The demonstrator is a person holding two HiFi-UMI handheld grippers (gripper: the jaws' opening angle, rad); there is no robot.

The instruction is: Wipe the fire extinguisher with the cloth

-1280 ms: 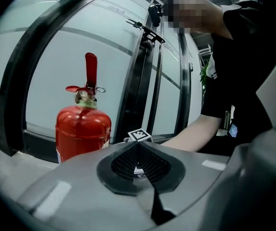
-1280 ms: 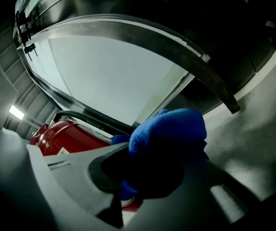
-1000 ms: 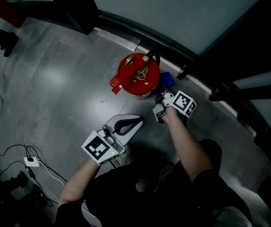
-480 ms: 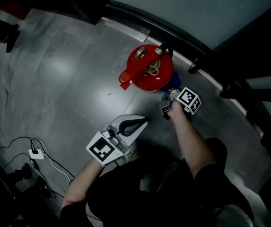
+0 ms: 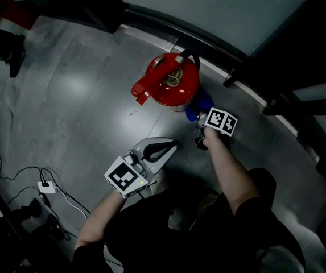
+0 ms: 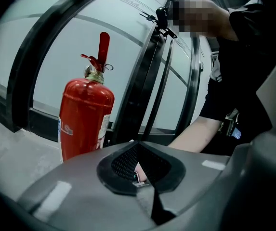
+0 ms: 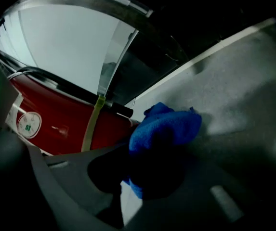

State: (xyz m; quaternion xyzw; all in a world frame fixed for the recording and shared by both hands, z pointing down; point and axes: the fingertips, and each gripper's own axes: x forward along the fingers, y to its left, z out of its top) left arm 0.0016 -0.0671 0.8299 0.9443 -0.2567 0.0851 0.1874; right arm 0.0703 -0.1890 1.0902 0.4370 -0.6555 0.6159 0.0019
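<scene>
Grey concrete floor (image 5: 83, 95) fills the head view, bordered from 10 o'clock round to 3 o'clock by a dark-framed glass wall (image 5: 208, 4). Its frame curves behind everything in both gripper views.

Next in size is the red fire extinguisher (image 5: 168, 87). It stands upright on the floor just above centre, near the wall's base, with its handle toward 9 o'clock. That leaves its near side open to the person's reach.

1 tool is in each hand. The left tool (image 5: 165, 148) hangs at the extinguisher's 7 o'clock, well apart from it. Its jaws are together at the tips with nothing between them. It looks parked there to keep out of the way, since the cylinder stands without support.

The right tool (image 5: 201, 124) sits at the extinguisher's 4 o'clock, clamped on the blue cloth (image 5: 199, 104). The bunched cloth sticks out past the jaws, so fabric rather than plastic would meet the paint. In the right gripper view the cloth (image 7: 164, 129) lies against or just beside the red body (image 7: 65, 124). Actual contact cannot be told. The round gauge (image 7: 29, 124) shows at 9 o'clock.

Judged from this, wiping of the lower side is under way or about to begin.

Smallest, a white adapter (image 5: 47, 186) with thin cables lies at 8 o'clock.
</scene>
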